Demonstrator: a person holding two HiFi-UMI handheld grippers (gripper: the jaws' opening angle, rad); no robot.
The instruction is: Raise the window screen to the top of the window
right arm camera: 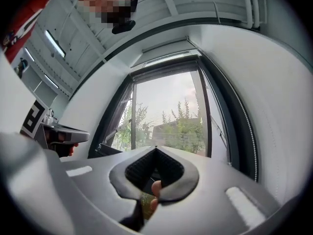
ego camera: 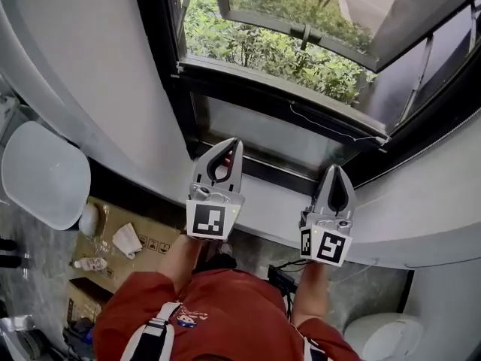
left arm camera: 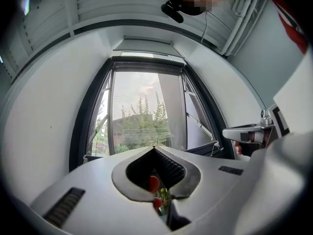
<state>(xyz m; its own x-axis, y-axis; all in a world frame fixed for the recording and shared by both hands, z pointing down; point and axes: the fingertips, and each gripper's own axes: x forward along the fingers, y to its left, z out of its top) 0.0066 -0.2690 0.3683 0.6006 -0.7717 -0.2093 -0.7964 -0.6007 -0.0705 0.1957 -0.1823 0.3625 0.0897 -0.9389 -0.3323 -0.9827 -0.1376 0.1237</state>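
White walls close round a dark-framed window (ego camera: 177,89), with green bushes (ego camera: 263,51) outside. The left gripper (ego camera: 233,145) and the right gripper (ego camera: 335,171) are both clenched on nothing and point at it side by side. I judge the window screen (ego camera: 278,135) is the grey panel low in the frame, just ahead of both tips. Its long edge runs across them, and neither hand is clearly nearer.

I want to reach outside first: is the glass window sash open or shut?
Open. The window sash is swung outward, and shrubs show through the gap beneath it.
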